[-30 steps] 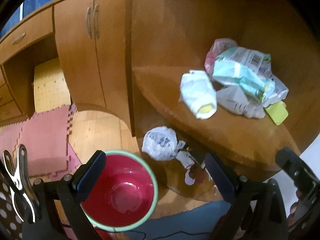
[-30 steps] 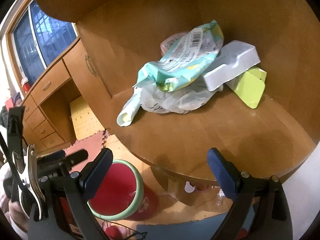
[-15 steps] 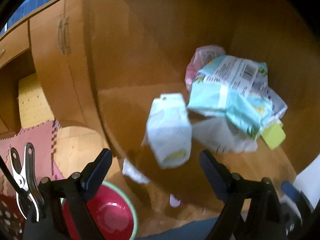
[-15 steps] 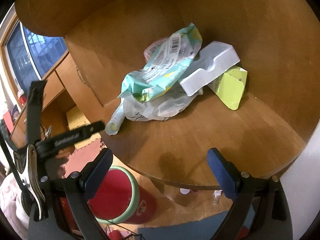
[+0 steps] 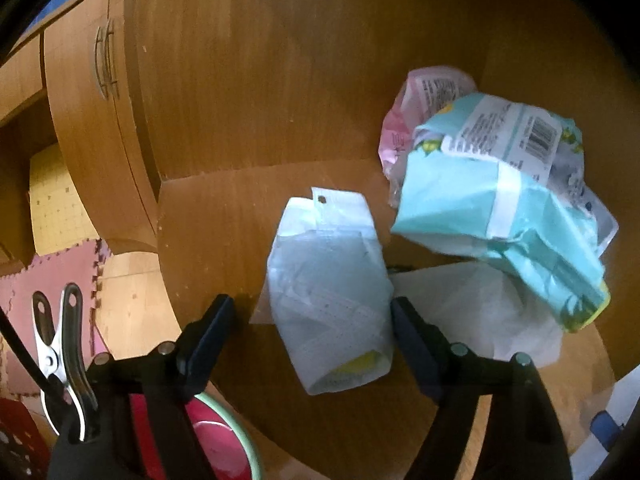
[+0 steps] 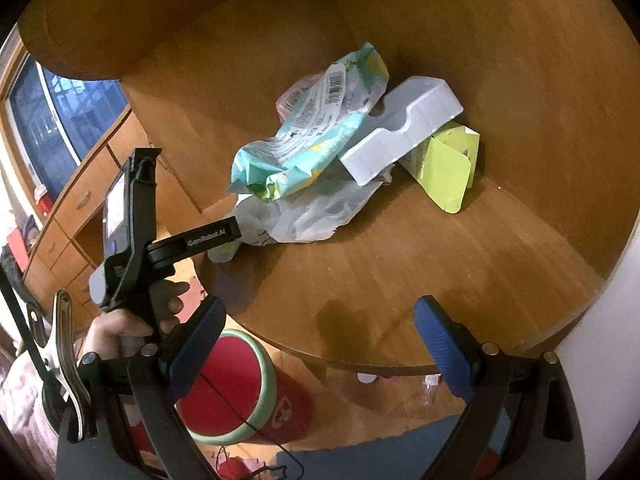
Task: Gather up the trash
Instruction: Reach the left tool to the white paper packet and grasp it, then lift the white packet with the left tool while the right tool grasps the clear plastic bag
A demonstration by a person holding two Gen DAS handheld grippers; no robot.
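Presently the left gripper [image 5: 310,326] is seen closing around a white crumpled packet [image 5: 330,300] lying near the edge of the round wooden table [image 6: 400,264]; the right pad looks to be against it, the left pad is apart. Behind it, a teal wrapper [image 5: 492,200] is piled on other trash. The right gripper [image 6: 318,344] is held wide and empty above the table edge. A red bin [image 6: 228,384] is noted on the floor below.

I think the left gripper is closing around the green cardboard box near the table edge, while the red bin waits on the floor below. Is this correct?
Not quite. In the left wrist view the left gripper is closing around the white wrapper, not the green cardboard box, which lies farther back by the wall. The pads are not pressing on it yet. The red bin does wait on the floor below the table.
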